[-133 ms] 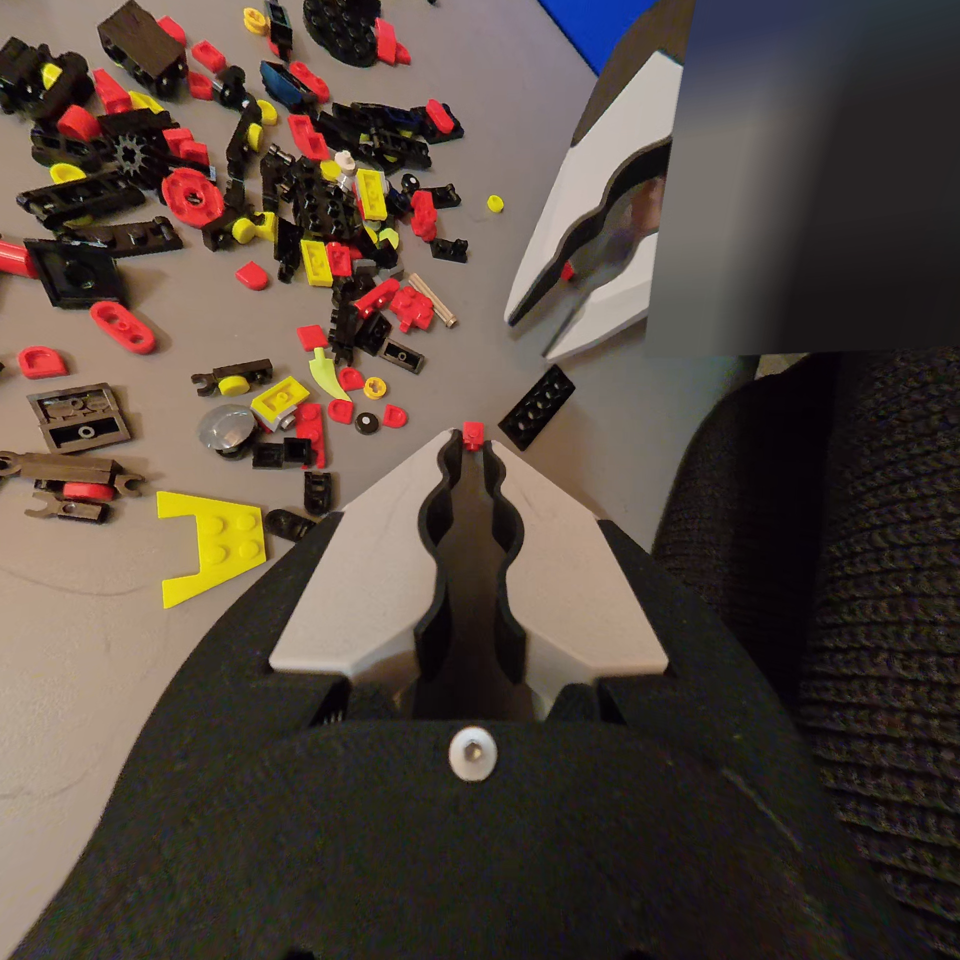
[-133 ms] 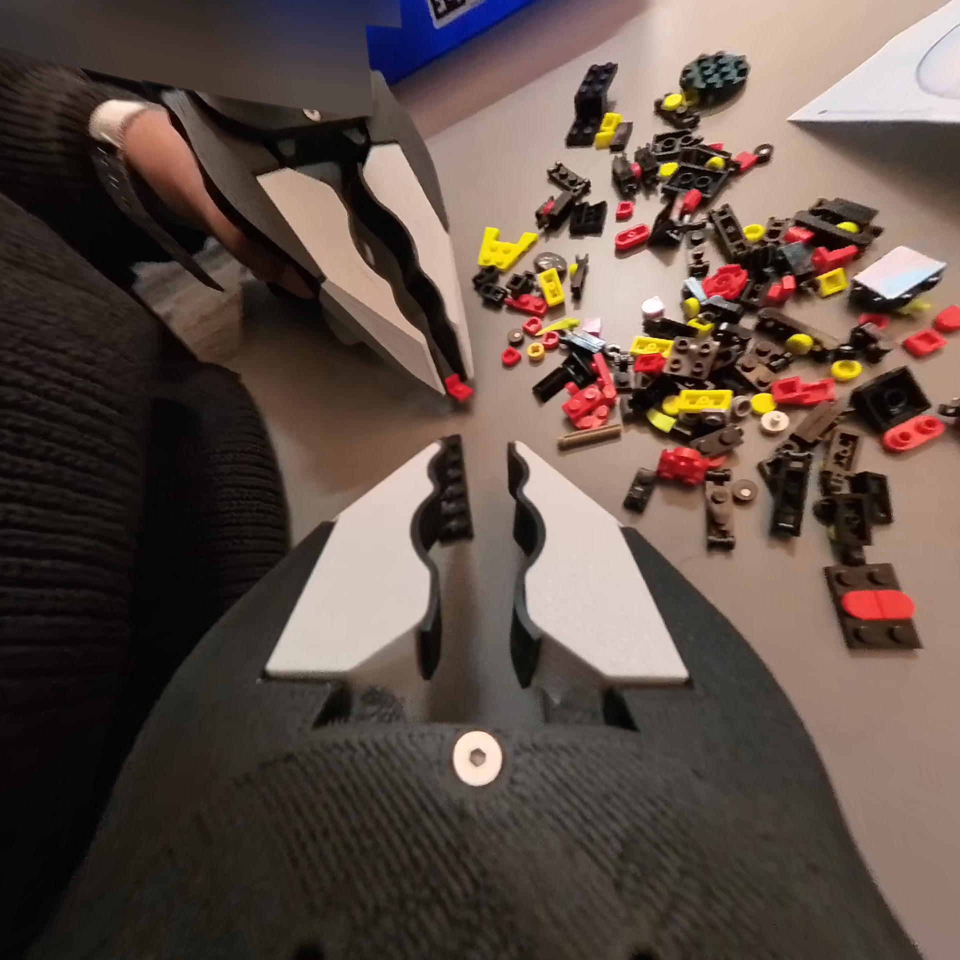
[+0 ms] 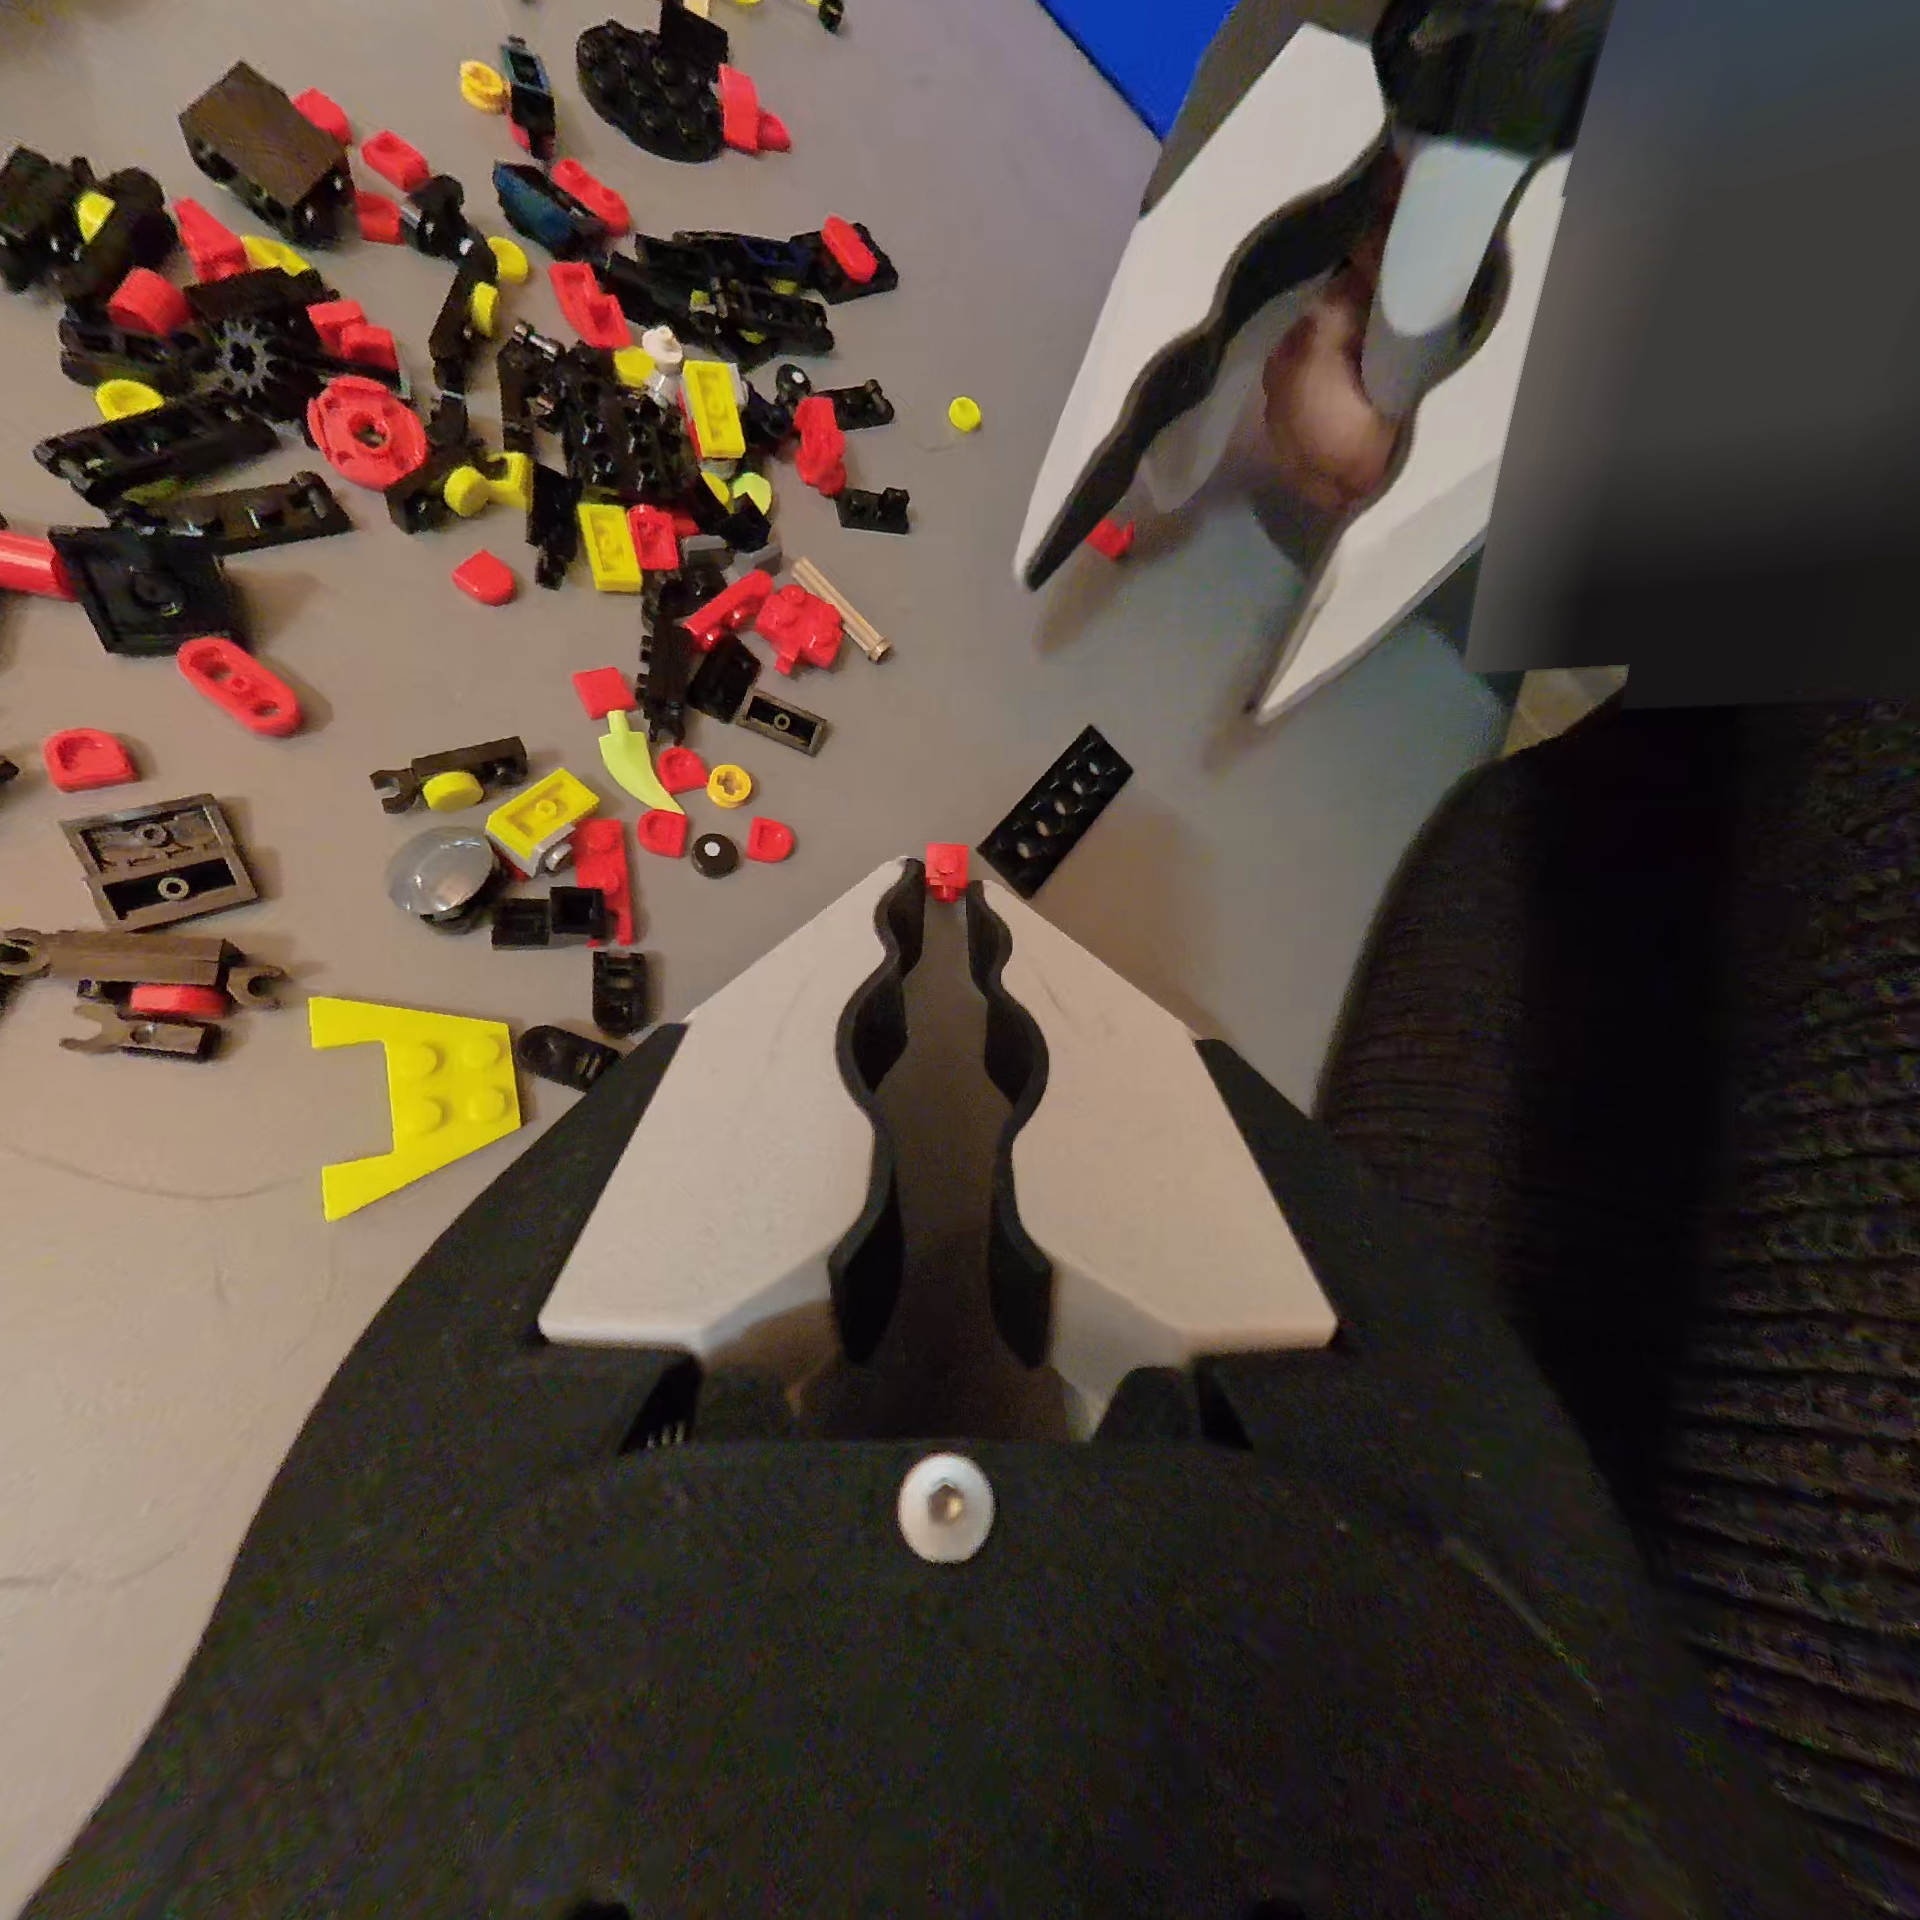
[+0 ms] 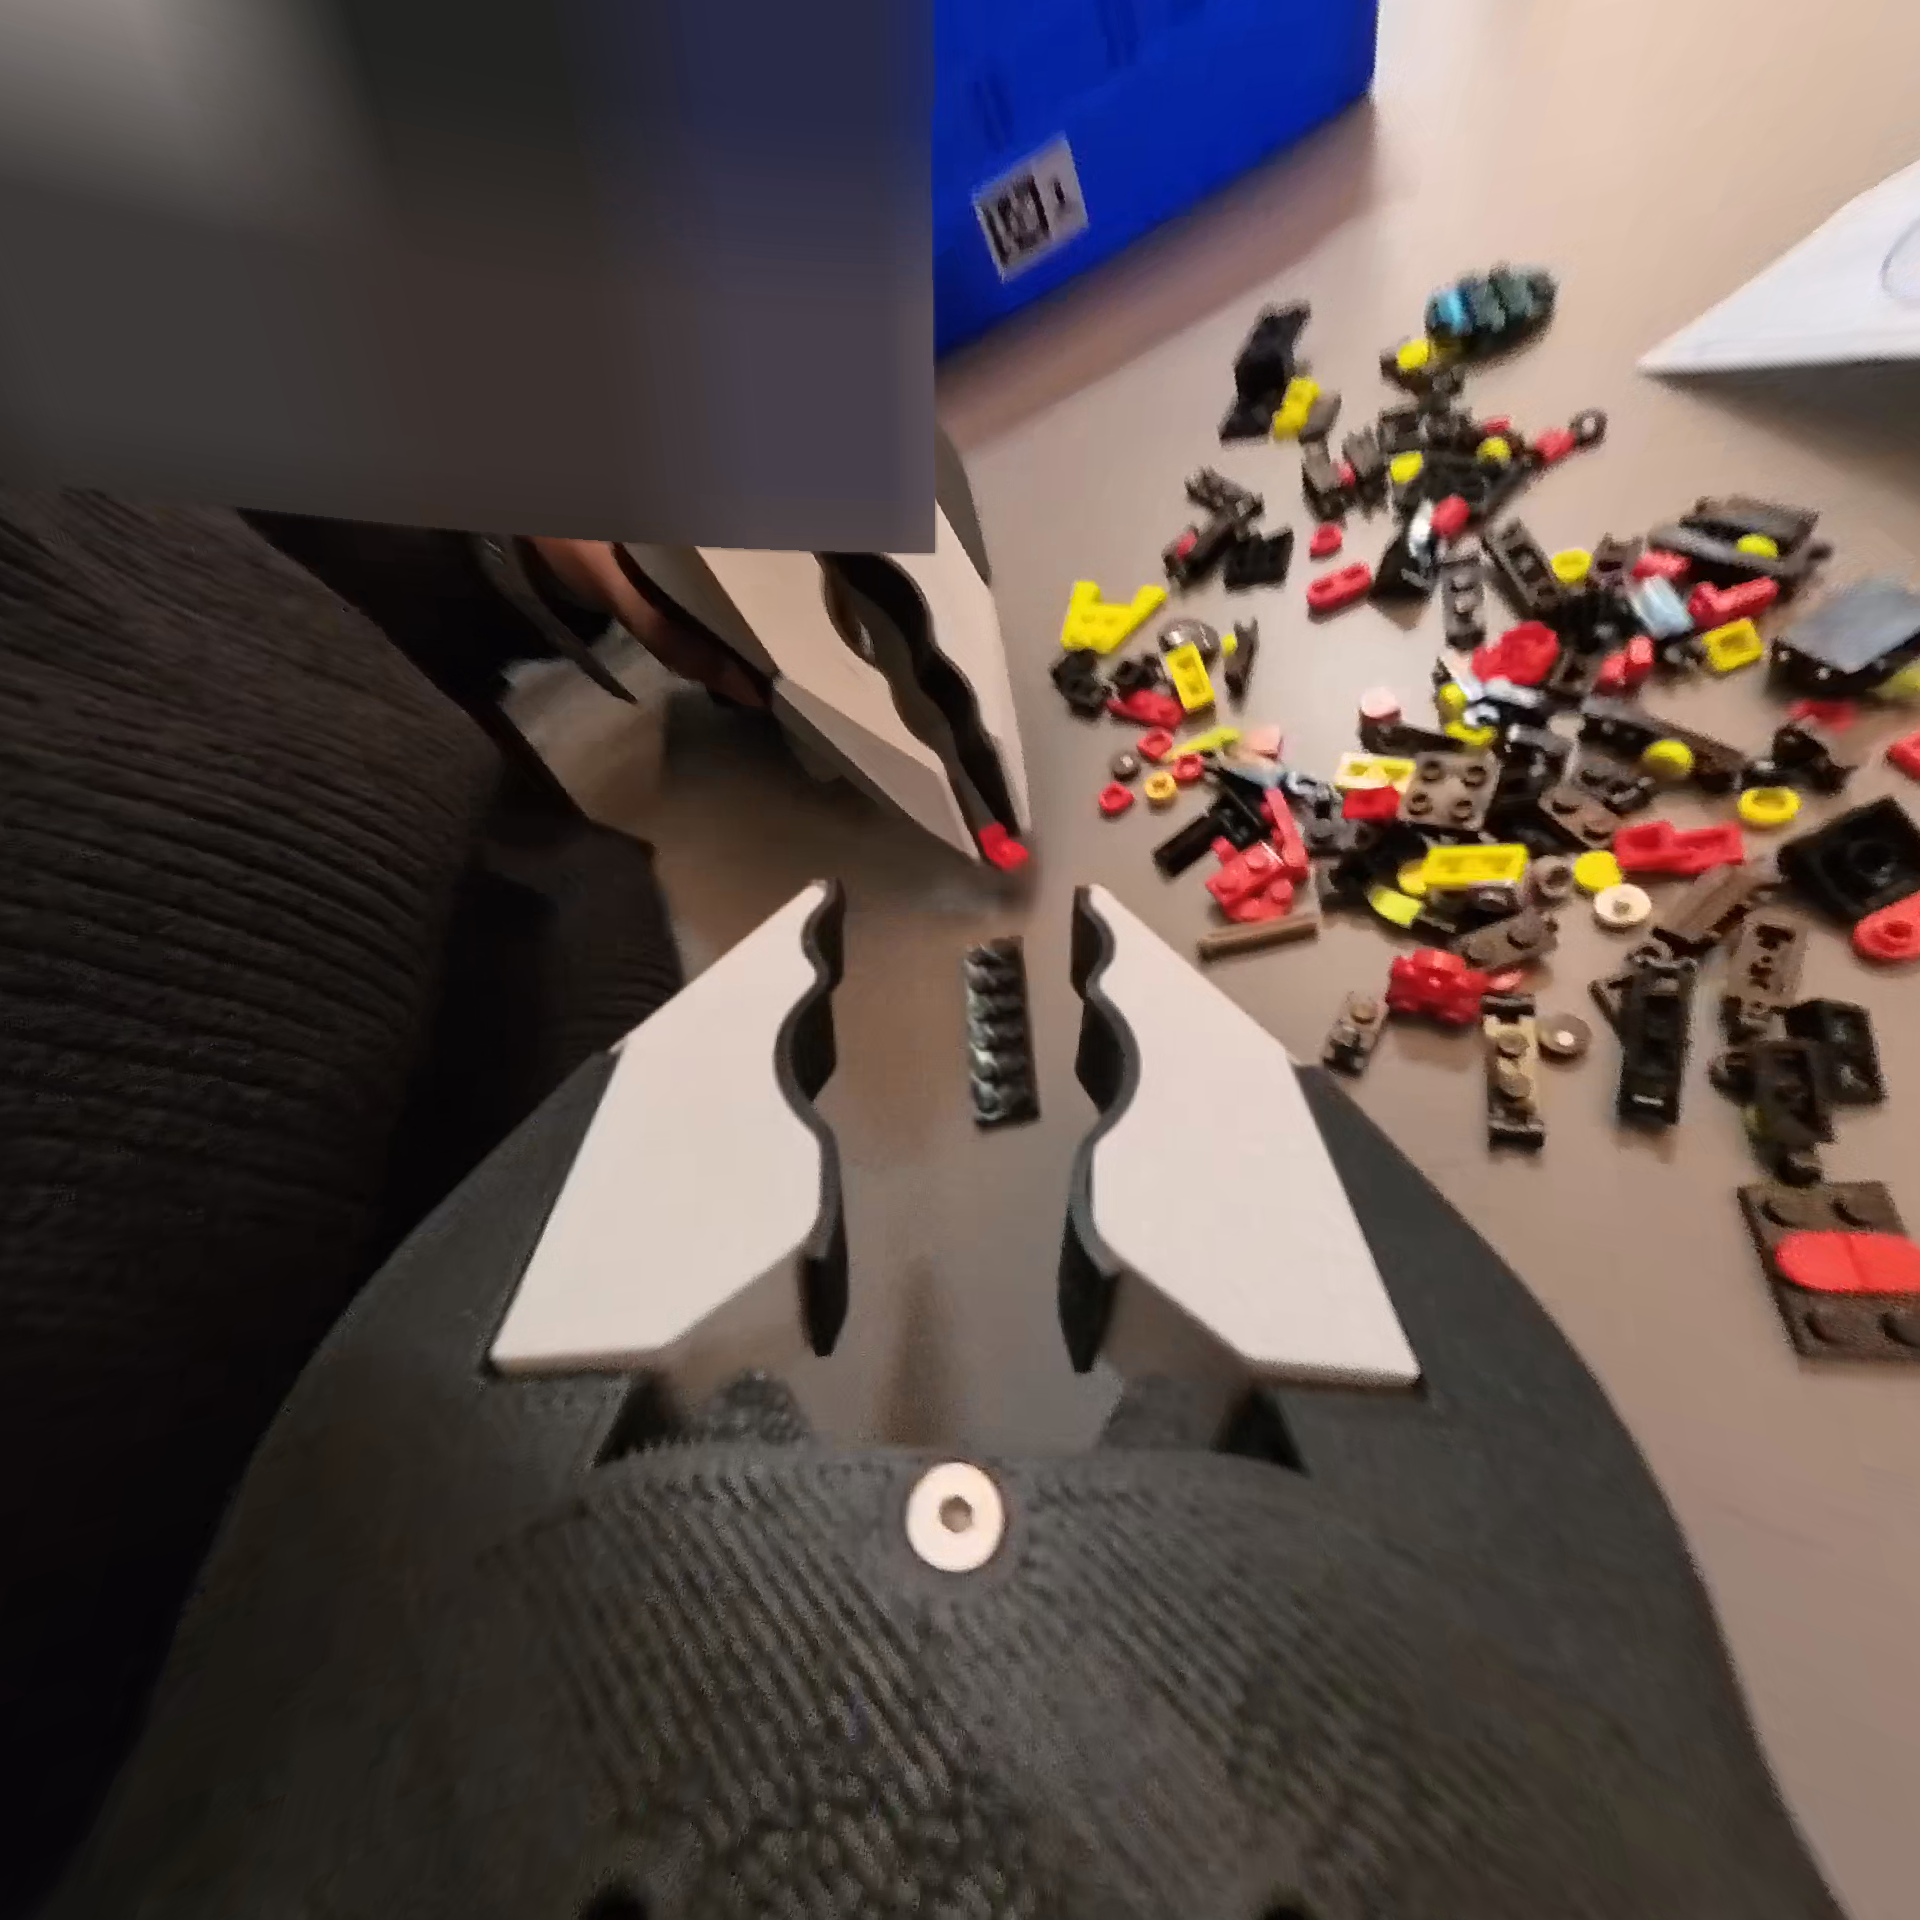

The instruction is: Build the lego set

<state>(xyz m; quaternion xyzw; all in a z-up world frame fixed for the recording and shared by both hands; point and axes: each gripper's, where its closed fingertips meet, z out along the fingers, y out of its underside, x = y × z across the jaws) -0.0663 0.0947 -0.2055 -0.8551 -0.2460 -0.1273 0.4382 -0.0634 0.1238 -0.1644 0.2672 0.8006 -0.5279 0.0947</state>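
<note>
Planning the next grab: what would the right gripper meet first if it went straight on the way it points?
Probably the black plate lying on the table between the right gripper's open jaws; depth is unclear, though.

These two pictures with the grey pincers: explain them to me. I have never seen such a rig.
A person holds a two-finger gripper in each hand, and each carries a camera looking forward along its fingers. One picture comes from the left gripper, which is shut on a small red piece. The other comes from the right gripper, which is open, with a long black plate lying on the table between its fingers. Each gripper also shows farther off in the other's picture. Loose red, yellow and black lego pieces lie scattered on the table, including a yellow wedge plate.
</note>
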